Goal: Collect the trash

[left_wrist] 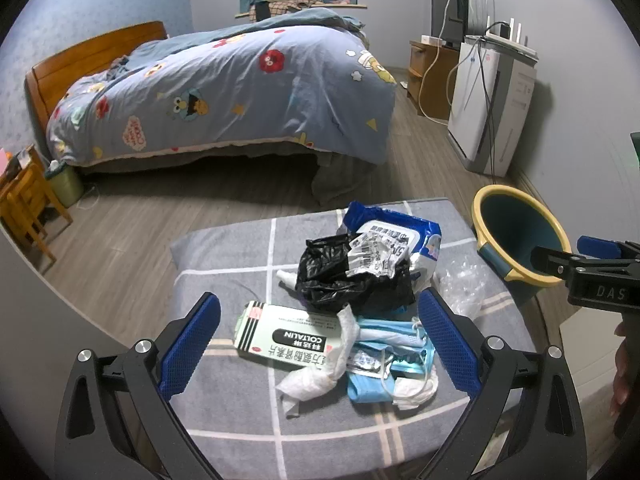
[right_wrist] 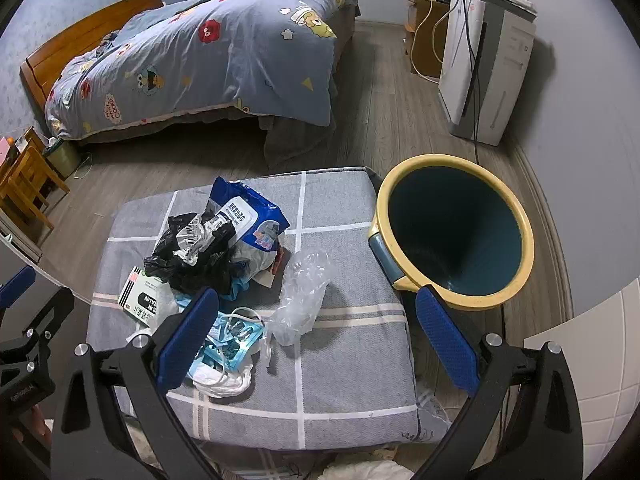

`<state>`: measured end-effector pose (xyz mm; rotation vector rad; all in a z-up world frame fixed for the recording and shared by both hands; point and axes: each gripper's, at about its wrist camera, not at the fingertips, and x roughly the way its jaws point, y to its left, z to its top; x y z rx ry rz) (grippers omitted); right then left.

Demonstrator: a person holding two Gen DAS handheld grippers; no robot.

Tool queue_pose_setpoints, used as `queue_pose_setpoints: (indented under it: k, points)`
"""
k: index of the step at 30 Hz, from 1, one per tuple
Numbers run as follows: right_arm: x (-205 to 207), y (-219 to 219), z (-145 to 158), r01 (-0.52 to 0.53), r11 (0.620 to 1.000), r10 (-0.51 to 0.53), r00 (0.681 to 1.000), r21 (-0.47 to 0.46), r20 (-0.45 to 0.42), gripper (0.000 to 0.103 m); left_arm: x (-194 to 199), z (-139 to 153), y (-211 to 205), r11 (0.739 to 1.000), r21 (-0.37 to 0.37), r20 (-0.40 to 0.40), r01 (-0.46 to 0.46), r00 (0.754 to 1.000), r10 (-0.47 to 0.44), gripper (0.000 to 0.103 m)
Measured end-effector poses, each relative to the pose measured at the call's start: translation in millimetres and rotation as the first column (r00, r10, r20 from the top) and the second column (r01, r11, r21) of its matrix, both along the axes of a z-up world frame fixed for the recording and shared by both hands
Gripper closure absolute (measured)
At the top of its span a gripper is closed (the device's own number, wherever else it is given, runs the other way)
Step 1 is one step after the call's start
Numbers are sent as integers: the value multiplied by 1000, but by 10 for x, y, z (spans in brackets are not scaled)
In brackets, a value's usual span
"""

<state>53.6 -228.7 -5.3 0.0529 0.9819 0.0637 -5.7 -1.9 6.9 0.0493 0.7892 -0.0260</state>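
**What I cannot see clearly**

The black bag (left_wrist: 344, 276) covers the near part of the wipes pack (left_wrist: 400, 236), and I cannot read its small print. In the left wrist view the right gripper (left_wrist: 560, 260) is cut by the right edge, so its jaws are unclear to me. The bin (right_wrist: 456, 232) bottom is too dark.

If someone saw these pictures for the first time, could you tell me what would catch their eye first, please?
Probably the heap of trash on the grey checked cushion: a crumpled black bag, a blue wipes pack, a green-white medicine box and blue face masks. Right of the cushion stands an empty yellow-rimmed bin. Both tongs, left and right, hang open above the cushion, holding nothing.
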Motion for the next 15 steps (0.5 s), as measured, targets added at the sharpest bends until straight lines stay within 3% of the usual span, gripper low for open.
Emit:
queue_pose_setpoints:
  k: [15]
  points:
    - [-7,10,-9,2,1000,-2,1000,1,-4,6,1,1,2,1000,0,-1,0,1000,0,5]
